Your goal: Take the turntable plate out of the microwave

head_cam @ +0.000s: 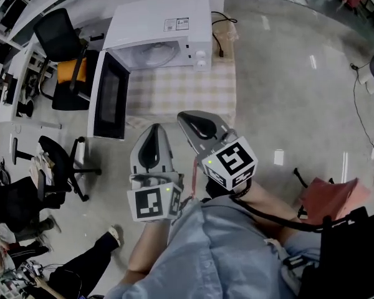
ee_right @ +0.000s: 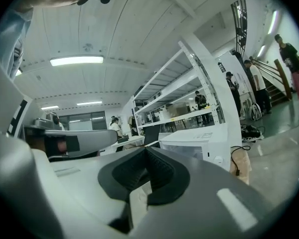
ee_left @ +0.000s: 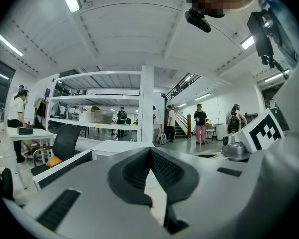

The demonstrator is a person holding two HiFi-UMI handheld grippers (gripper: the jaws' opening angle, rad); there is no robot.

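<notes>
The only writing on the microwave (head_cam: 165, 33) is a small white sticker (head_cam: 176, 23) on its top, the print too small to read. Each gripper carries one cube with black-and-white square markers, with no words on them.

There is one microwave, on one table (head_cam: 193, 92) under a checked cloth. Its door (head_cam: 109, 95) is swung wide open to the left, and there are two round knobs (head_cam: 201, 58) on the front panel, one above the other. One turntable plate (head_cam: 154, 55) lies flat inside the cavity, pale and glassy.

The two grippers are held side by side in front of the table, well short of the microwave and pointing toward it. The left gripper (head_cam: 153, 132) has its jaws pressed together at the tips with nothing between them. The right gripper (head_cam: 190, 120) is closed the same way and is empty too.

Two black office chairs stand to the left, one (head_cam: 59, 33) with an orange cushion and one (head_cam: 59, 157) nearer the person. One black cable (head_cam: 221, 39) trails behind the microwave.
</notes>
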